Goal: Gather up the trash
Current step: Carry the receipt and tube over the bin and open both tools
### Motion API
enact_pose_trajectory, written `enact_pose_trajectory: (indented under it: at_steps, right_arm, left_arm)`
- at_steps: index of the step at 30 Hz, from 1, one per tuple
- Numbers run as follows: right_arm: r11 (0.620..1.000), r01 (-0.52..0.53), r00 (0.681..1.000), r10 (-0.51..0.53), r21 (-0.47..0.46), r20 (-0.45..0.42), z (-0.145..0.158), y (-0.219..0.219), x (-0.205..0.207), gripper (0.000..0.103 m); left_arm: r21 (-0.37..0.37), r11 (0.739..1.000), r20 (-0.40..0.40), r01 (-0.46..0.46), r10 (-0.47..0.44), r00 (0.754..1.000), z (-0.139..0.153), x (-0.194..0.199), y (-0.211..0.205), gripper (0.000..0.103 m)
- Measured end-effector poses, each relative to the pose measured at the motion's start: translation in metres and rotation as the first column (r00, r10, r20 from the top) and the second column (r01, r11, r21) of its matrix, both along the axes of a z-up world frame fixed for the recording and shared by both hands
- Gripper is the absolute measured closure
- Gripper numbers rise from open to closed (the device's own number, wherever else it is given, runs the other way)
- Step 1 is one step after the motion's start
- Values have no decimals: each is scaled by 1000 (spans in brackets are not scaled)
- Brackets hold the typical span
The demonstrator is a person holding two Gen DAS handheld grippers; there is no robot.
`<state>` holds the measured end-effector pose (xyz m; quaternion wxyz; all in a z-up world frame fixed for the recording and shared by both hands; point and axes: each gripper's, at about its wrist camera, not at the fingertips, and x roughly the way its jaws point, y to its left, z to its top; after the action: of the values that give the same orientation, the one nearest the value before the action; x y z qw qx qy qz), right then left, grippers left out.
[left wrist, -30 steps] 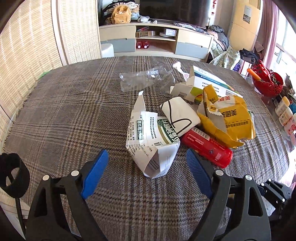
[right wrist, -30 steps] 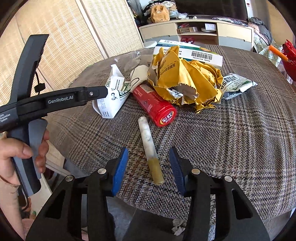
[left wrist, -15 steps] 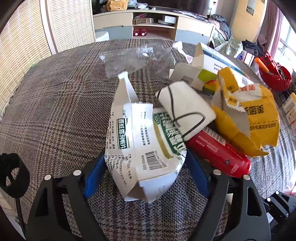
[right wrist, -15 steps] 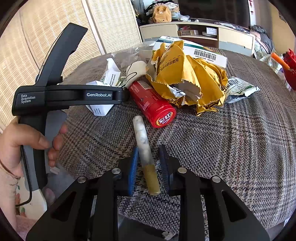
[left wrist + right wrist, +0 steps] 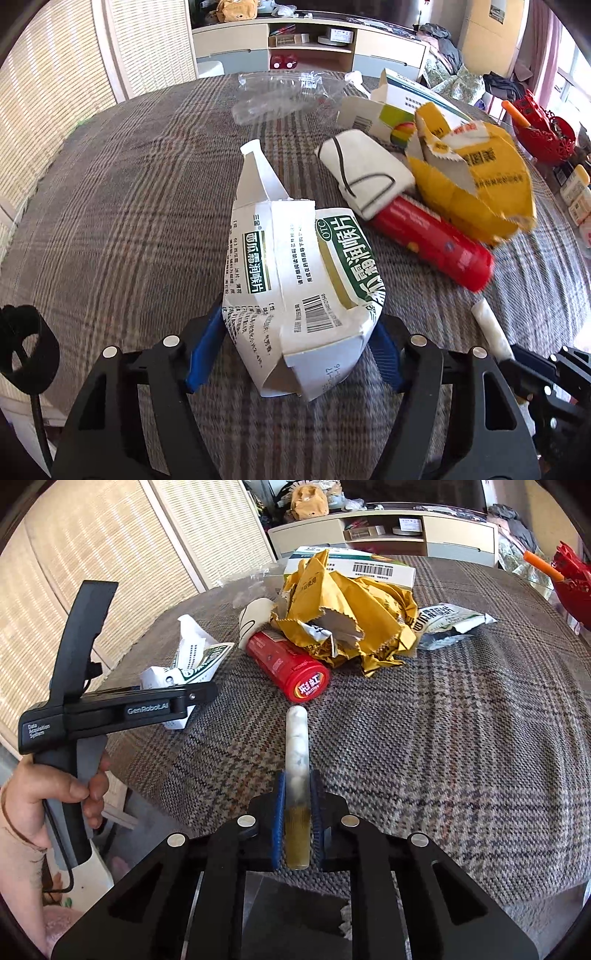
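My left gripper (image 5: 295, 343) is shut on a crushed white-and-green medicine box (image 5: 295, 273), its blue pads pressing both sides. The box also shows in the right wrist view (image 5: 184, 664) beside the left gripper body (image 5: 110, 709). My right gripper (image 5: 297, 805) is shut on a clear tube with white and yellowish contents (image 5: 297, 753), held near its yellow end; the tube lies along the cloth near the table's front edge. The tube also shows in the left wrist view (image 5: 489, 325).
A red can (image 5: 288, 664) lies just past the tube. Behind it are crumpled yellow paper (image 5: 347, 602), a white cup (image 5: 365, 170), a white-green carton (image 5: 354, 565), a foil packet (image 5: 447, 620) and clear plastic (image 5: 288, 92). A red basket (image 5: 543, 129) stands at the right.
My left gripper moved forward around the medicine box and closed on it. My right gripper closed from open onto the tube.
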<state>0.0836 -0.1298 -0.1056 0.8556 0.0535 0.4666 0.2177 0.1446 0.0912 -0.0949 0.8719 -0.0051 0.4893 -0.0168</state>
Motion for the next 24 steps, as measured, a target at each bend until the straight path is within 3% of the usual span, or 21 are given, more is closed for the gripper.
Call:
enact_pose_trajectory:
  at_steps: [10, 18, 24]
  right_arm:
    - [996, 53, 999, -53, -69, -7, 0, -46, -22, 89]
    - [993, 94, 995, -96, -76, -37, -4, -76, -54, 89]
    - [991, 129, 989, -131, -24, -68, -9, -103, -79, 89]
  left_arm:
    - [-154, 987, 30, 36, -31, 999, 6, -73, -44, 36]
    - [-114, 987, 117, 114, -101, 988, 19, -134, -89, 36]
    - [-91, 986, 98, 136, -127, 987, 4, -168, -104, 36]
